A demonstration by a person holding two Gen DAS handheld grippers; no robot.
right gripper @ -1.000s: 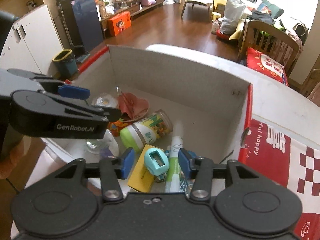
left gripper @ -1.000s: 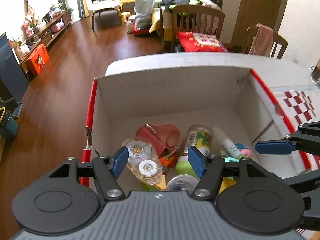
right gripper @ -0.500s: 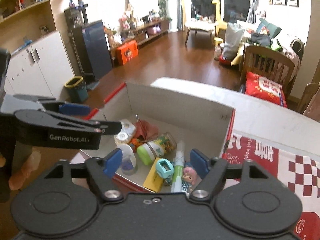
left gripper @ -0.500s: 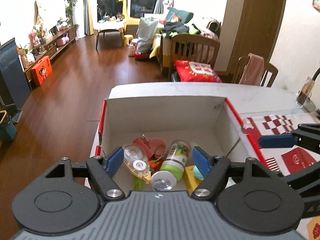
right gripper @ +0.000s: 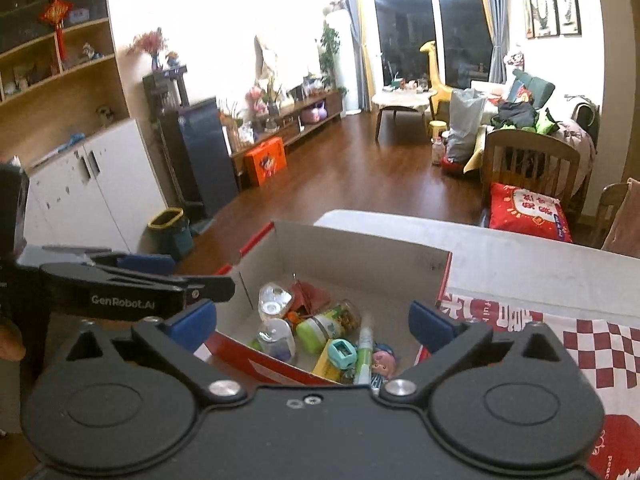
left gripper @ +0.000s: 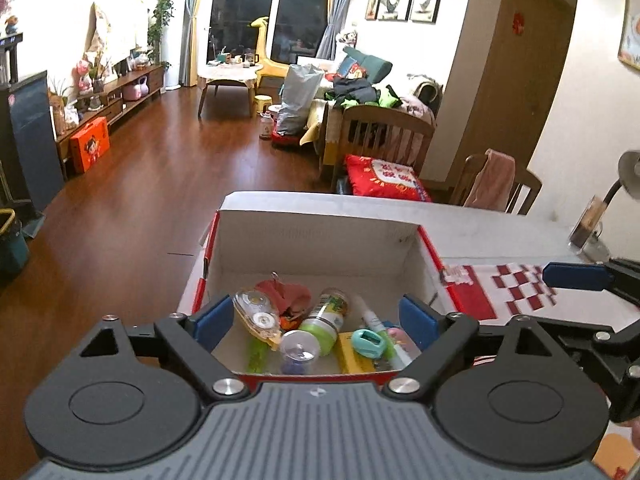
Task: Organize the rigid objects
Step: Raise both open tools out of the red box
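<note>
The left gripper (left gripper: 316, 322) is hovering above the near edge of the cardboard box (left gripper: 316, 240), its jaws opening wide with nothing clamped between them; the box's contents are only showing through the gap below. The right gripper (right gripper: 312, 326) is hanging over the same near edge, its jaws likewise opening, pads pressing on nothing.

Everything here is sitting relative to that box. Against its near wall, a small clear jar (left gripper: 299, 351) is lying beside a yellow card (left gripper: 352, 356), and a teal sharpener (left gripper: 370, 342) is resting on the card with a small pink figure (right gripper: 384, 360) just beside it. A white-and-green marker (left gripper: 380, 332) is lying lengthwise along the box's right side. Toward the middle, a green-capped bottle (left gripper: 326, 318) is lying on its side, touching the jar. To its left, a clear correction-tape dispenser (left gripper: 256, 314) is slanting across the floor of the box. Behind both, nearer the far wall, a crumpled red-pink item (left gripper: 288, 294) is lying.

The box is standing at the left end of the white bench (left gripper: 480, 220), and just right of the box a red-and-white checked cloth (left gripper: 516, 284) is spreading over the bench. Beyond the box's far wall, a red cushion (left gripper: 384, 178) is resting on a wooden chair (left gripper: 384, 124).
</note>
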